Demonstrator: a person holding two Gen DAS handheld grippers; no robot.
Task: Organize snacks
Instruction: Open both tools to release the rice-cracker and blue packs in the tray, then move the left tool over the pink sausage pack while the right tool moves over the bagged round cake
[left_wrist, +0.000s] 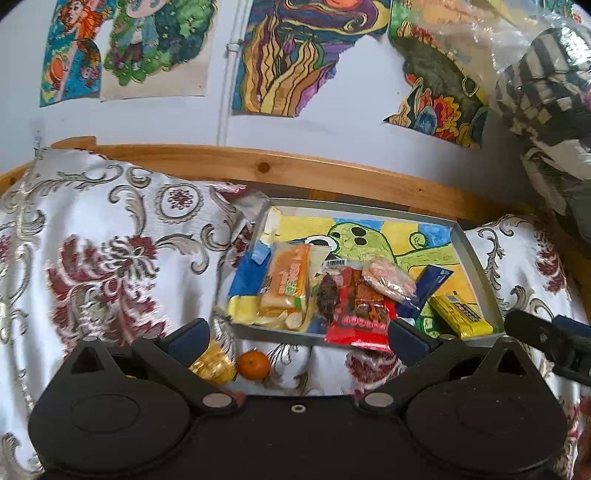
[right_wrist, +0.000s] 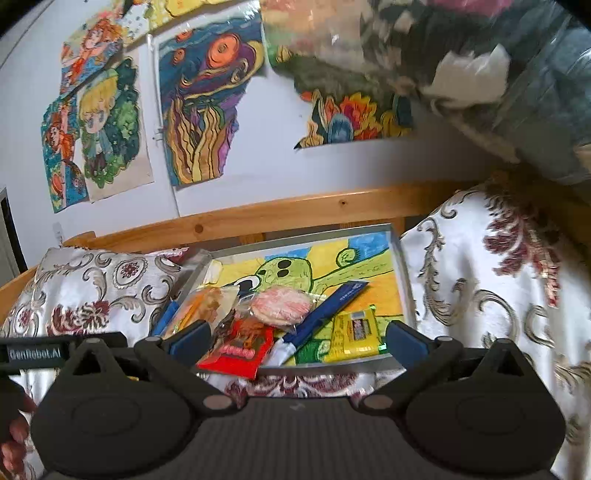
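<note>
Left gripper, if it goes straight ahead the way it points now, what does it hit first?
Probably the red snack packet hanging over the tray's near edge, though depth is hard to judge. The left gripper is open and empty.

Colourful drawings (left_wrist: 280, 55) hang on the white wall (right_wrist: 332, 170) above a wooden rail (left_wrist: 280, 170) and floral cloth (left_wrist: 92, 240).
</note>
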